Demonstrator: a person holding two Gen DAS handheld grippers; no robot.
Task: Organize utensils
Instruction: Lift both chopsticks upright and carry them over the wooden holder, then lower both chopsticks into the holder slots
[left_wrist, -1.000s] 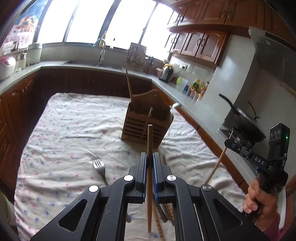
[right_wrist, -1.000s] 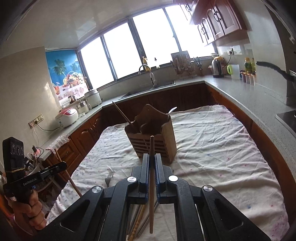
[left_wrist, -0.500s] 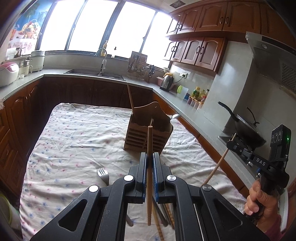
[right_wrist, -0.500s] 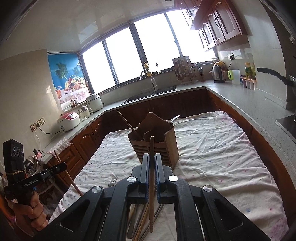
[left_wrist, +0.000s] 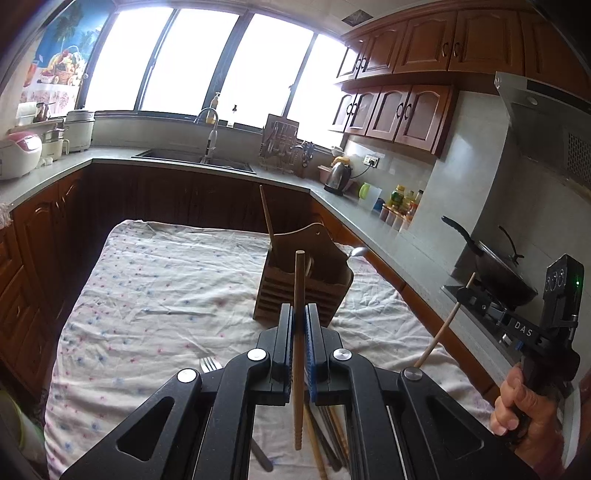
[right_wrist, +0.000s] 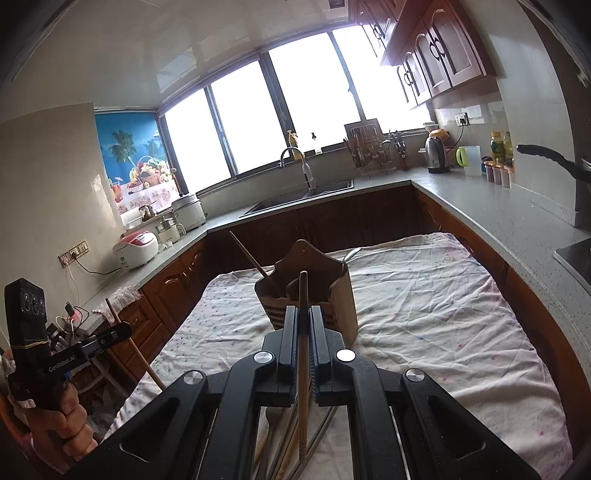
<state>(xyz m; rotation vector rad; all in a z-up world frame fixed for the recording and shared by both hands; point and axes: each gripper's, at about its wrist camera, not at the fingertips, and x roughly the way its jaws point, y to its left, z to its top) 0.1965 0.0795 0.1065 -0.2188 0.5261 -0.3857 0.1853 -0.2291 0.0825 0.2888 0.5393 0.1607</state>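
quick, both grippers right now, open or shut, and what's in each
Left gripper: jaws shut on a wooden chopstick.
Right gripper: jaws shut on another wooden chopstick.

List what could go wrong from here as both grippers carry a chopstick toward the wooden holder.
1. Each gripper, left gripper and right gripper, pinches one chopstick mid-length, so it may pivot or slip.
2. The wooden holder stands loose on the wrinkled cloth; a misaimed tip could tip it.
3. The leaning chopstick and spoon already inside could block entry.
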